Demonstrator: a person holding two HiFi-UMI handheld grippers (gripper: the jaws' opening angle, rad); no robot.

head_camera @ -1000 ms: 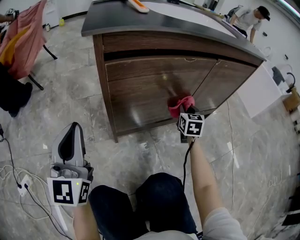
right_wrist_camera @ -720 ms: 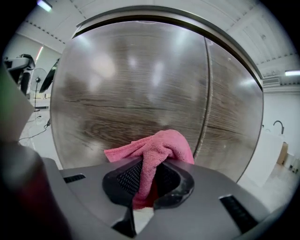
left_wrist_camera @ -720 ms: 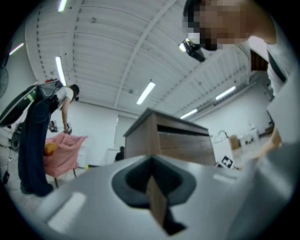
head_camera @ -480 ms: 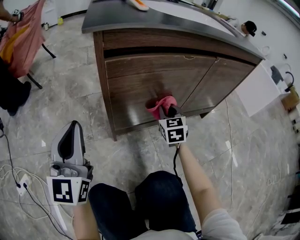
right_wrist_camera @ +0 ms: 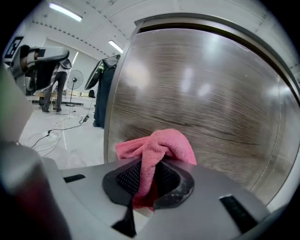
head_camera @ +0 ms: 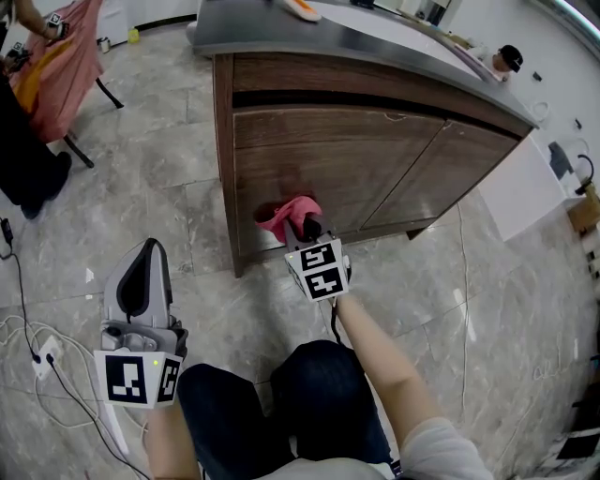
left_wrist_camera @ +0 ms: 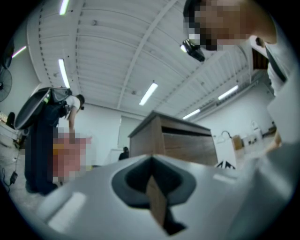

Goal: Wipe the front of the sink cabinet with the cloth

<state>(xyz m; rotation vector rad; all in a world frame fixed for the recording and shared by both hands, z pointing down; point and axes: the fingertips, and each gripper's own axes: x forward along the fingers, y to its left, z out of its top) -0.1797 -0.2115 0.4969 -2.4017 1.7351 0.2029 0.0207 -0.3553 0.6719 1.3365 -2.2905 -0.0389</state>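
Leftward along the cabinet front, the right gripper (head_camera: 306, 229) has carried the pink cloth (head_camera: 285, 215) from near the seam between the two doors to the lower left part of the left door, close to the cabinet's left edge. That reads as one long sideways stroke across the bottom of the wood, so the low band of this door is probably wiped, while the upper panel and the right door look still to be done.

The sink cabinet (head_camera: 375, 159) is dark wood grain under a grey counter (head_camera: 394, 47). The right gripper's jaws are pinching the cloth, whose bunched folds spill out ahead of them and press against the door. The left gripper (head_camera: 147, 247) is held low and near on the left, well apart from the cabinet, over the grey stone floor (head_camera: 178, 187). Its jaws are pressed together with nothing between them.

As for containers, both cabinet doors are closed, so nothing inside can be seen, and the sink basin itself is out of view. An orange and white object (head_camera: 298, 8) lies on the far counter; what it is cannot be told.
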